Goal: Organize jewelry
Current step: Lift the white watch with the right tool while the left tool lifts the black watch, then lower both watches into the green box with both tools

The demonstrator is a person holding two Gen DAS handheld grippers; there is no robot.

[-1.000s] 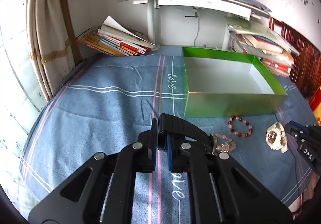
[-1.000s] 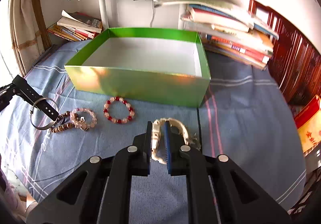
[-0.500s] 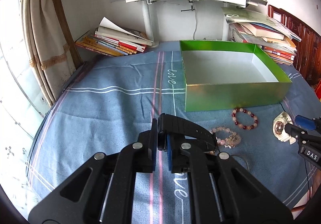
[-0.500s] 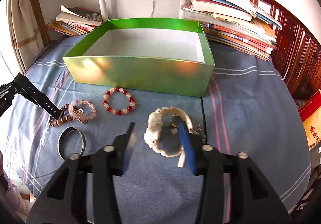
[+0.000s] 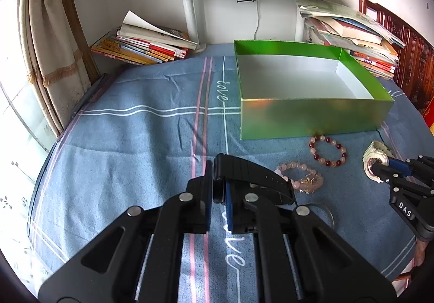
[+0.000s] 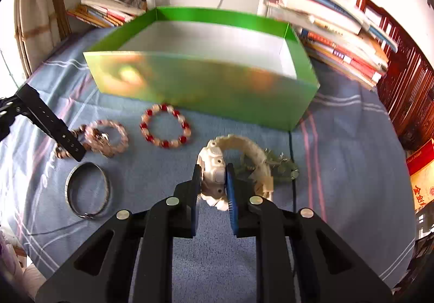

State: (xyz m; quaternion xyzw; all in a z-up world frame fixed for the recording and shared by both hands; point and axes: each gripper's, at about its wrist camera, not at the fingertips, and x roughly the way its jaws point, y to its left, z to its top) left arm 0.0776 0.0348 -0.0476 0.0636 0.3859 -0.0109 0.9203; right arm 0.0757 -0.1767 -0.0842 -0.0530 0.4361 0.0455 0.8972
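Note:
My left gripper (image 5: pixel 217 189) is shut on a black watch strap (image 5: pixel 249 175) and holds it above the blue cloth; the strap also shows at the left of the right wrist view (image 6: pixel 51 124). My right gripper (image 6: pixel 213 175) is closed around the case of a white watch (image 6: pixel 217 167) lying on the cloth; it also shows in the left wrist view (image 5: pixel 375 160). An empty green box (image 5: pixel 312 115) stands behind. A red and pink bead bracelet (image 6: pixel 165 126), a pink bead bracelet (image 6: pixel 107 136) and a metal bangle (image 6: pixel 86 191) lie on the cloth.
Stacks of books (image 5: pixel 146 45) lie at the back left and back right (image 5: pixel 352 34). A white desk leg (image 5: pixel 190 21) stands behind the box. A curtain (image 5: pixel 46 40) hangs at the left. A small greenish ornament (image 6: pixel 282 164) lies beside the white watch.
My right gripper opened, moved forward and closed around the white watch's case. My left gripper has kept hold of the black strap and lifted it; the metal bangle now lies free on the cloth.

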